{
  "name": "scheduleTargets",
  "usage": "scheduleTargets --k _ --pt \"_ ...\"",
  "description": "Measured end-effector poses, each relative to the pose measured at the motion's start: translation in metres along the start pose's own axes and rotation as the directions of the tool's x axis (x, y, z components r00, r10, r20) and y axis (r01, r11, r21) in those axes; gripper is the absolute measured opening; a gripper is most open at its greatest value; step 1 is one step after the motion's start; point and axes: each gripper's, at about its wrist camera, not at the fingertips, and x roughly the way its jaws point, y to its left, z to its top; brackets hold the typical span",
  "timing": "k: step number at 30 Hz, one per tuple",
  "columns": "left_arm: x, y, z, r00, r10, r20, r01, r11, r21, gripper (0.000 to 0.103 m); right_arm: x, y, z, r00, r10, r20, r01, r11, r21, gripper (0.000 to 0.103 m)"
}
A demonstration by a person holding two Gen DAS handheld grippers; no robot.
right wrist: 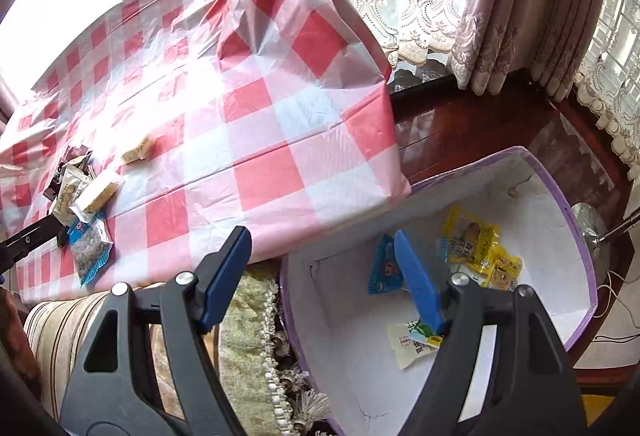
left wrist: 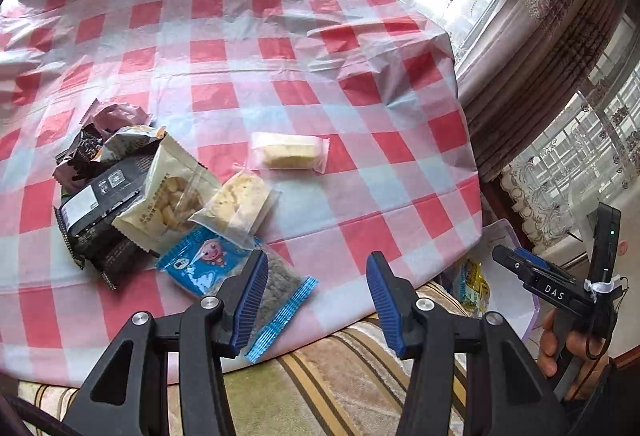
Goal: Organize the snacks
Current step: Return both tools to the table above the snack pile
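Note:
Several snack packets lie piled on the red-and-white checked table: dark packets, a cream nut packet, a clear cracker packet and a blue seed packet. A wrapped pale cake lies apart at mid-table. My left gripper hangs open and empty over the table's near edge, its left finger beside the blue packet. My right gripper is open and empty above the near rim of a purple-edged white box. The box holds yellow packets, a blue one and a white-green one.
The box stands low beside the table's right corner, on a dark wooden floor. A striped cushion and a fringed cloth lie under both grippers. Curtains and windows close off the right side. A hand holds the right gripper.

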Motion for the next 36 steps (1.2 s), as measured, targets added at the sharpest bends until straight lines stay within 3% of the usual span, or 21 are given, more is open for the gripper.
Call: scheduleTargets --k 6,12,21,32,36 --pt "-0.035 0.058 -0.019 0.995 0.093 0.042 -0.087 0.988 -0.124 0.052 0.004 0.070 0.000 0.996 0.082 -0.030 -0.086 0.987 -0.133 0.077" --pt "-0.051 0.100 -0.033 0.989 0.141 0.040 -0.130 0.968 -0.217 0.052 0.008 0.127 -0.001 0.987 0.145 -0.074 -0.158 0.960 -0.230 0.077" --pt "-0.055 0.124 -0.040 0.993 0.114 0.033 -0.100 0.954 -0.281 0.052 0.029 0.208 -0.013 0.965 0.196 -0.177 -0.253 0.879 -0.405 0.077" --pt "-0.052 0.130 -0.040 0.997 0.073 0.036 -0.059 0.951 -0.303 0.052 0.067 0.261 -0.019 0.934 0.194 -0.301 -0.333 0.778 -0.532 0.084" --pt "-0.051 0.130 -0.040 0.997 0.065 0.034 -0.052 0.952 -0.301 0.052 0.078 0.269 -0.020 0.929 0.179 -0.324 -0.338 0.765 -0.549 0.084"
